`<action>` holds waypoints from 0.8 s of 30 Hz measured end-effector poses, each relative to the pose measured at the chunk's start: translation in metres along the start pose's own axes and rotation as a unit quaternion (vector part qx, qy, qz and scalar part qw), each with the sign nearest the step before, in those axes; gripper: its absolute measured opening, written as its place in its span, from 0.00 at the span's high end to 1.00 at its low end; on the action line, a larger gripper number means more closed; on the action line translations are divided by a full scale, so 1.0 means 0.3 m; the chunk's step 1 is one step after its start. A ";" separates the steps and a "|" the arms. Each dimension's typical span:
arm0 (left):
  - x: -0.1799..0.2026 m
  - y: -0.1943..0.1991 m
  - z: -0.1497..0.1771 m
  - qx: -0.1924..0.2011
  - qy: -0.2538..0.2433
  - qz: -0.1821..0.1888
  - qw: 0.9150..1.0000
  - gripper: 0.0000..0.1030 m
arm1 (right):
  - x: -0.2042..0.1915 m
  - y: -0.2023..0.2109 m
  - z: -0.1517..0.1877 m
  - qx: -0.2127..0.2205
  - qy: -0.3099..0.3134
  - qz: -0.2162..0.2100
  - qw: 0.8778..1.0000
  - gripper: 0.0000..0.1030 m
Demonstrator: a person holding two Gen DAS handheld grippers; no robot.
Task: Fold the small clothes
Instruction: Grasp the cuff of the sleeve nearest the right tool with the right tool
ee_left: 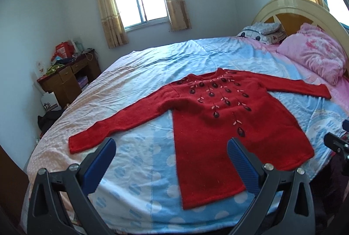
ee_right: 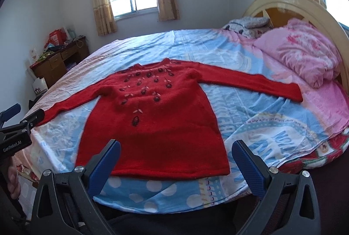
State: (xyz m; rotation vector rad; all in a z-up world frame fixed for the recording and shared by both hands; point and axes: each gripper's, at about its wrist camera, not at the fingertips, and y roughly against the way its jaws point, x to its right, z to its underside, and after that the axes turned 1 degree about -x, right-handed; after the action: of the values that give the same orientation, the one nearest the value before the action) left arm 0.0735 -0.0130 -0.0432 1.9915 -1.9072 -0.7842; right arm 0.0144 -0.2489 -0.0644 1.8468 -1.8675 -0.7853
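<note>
A small red knitted sweater [ee_left: 220, 130] with dark embroidered flowers lies flat, face up, on the bed [ee_left: 139, 169], both sleeves spread out sideways. It also shows in the right wrist view [ee_right: 157, 126]. My left gripper [ee_left: 171, 145] is open and empty, held above the near edge of the bed, over the sweater's left hem side. My right gripper [ee_right: 175, 147] is open and empty, above the sweater's hem. The left gripper also shows at the left edge of the right wrist view [ee_right: 19, 117].
The bed has a blue, pink and white printed sheet. A pink pillow [ee_left: 314, 54] and a grey-white pillow [ee_left: 259, 32] lie by the cream headboard [ee_left: 305, 8]. A cluttered wooden desk [ee_left: 67, 75] stands at the left wall under a curtained window [ee_left: 139, 1].
</note>
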 end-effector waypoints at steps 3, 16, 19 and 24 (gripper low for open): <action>0.014 -0.076 -0.014 -0.013 -0.008 0.001 1.000 0.00 | 0.054 -0.065 0.004 -0.023 -0.021 -0.002 1.000 0.01; 0.045 -0.418 -0.077 -0.056 -0.020 -0.036 0.998 0.00 | 0.435 -0.304 -0.100 -0.051 -0.105 0.102 0.988 0.08; 0.042 -0.489 -0.100 -0.066 -0.012 -0.035 0.997 0.00 | 0.545 -0.358 -0.152 -0.060 -0.114 0.121 0.984 0.21; 0.037 -0.594 -0.141 -0.070 -0.003 -0.056 0.996 0.00 | 0.780 -0.453 -0.225 -0.078 -0.174 0.148 0.971 0.29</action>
State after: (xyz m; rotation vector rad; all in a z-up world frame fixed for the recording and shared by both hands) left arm 0.2451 -0.0142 -0.1081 2.0265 -1.7041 -0.9262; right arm 0.1504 -0.4848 -0.1241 1.3582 -2.1545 -1.1650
